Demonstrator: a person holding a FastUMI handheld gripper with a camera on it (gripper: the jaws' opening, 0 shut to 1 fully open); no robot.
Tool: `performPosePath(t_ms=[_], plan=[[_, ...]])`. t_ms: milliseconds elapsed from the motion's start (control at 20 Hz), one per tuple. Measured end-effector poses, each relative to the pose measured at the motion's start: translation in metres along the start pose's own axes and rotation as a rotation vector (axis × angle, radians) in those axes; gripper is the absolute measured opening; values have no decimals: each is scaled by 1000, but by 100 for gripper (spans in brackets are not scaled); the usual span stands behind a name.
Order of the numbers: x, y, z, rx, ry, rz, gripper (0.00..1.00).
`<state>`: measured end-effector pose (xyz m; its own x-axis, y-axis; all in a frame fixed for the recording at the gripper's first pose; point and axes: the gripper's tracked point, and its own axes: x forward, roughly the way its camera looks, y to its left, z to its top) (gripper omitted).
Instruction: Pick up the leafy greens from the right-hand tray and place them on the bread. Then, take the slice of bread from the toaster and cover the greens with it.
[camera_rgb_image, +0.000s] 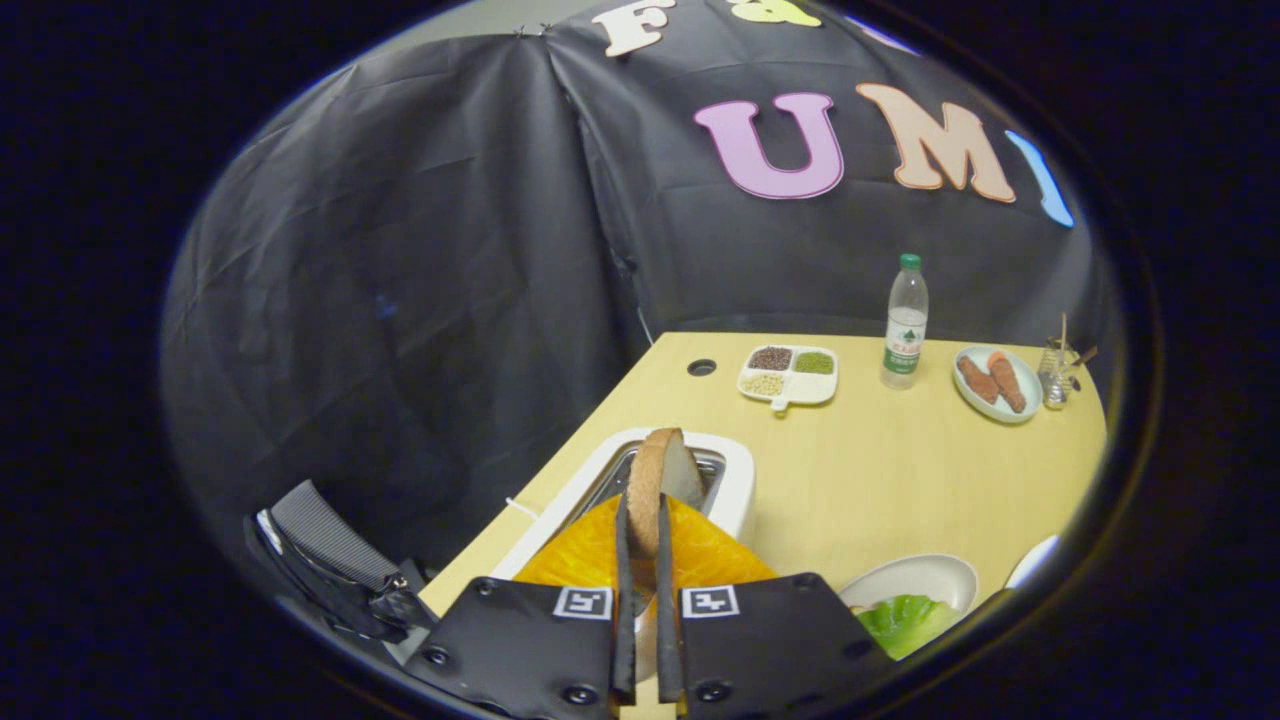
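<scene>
On the far side I see a light wood tabletop (900, 480) running up to the black cloth wall (420, 280); the wall folds into a corner behind the table's left edge. A round cable hole (702, 367) sits in the wood near that corner. Along the back: a white divided dish (789, 376) with three small heaps of grains or beans, a clear bottle (906, 322) with a green cap standing upright just beside it, then a pale plate (997, 383) with two reddish-brown pieces on it, and a small glass holder (1058, 373) with sticks at the far end. Off the table's left, low down, a dark chair back (335, 565).

Nearer me, a white toaster (735, 490) at the table's left edge, just ahead of the fingers. My tongs (645, 560) are clenched on the slice of bread (655, 480): both fingers press its flat sides, slice edge-on and upright between them, top poking above the fingertips, lower part over the toaster slot. Can't tell whether the bottom edge has cleared the slot.

Right of the fingers, a white plate (915, 578) holding leafy greens (905, 620); whether bread lies under them I can't tell. Another white rim (1035, 560) just beyond that plate.
</scene>
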<state>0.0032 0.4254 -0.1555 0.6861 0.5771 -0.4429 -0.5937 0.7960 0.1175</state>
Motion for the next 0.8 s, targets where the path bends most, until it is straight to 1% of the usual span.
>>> performPosePath(t_ms=[400,550,650,800], plan=[[-39,-4,51,122,-101,66,11],[-58,-14,68,173,-138,82,11],[-72,-28,74,196,-160,65,11],[-91,-65,74,235,-186,5,11]])
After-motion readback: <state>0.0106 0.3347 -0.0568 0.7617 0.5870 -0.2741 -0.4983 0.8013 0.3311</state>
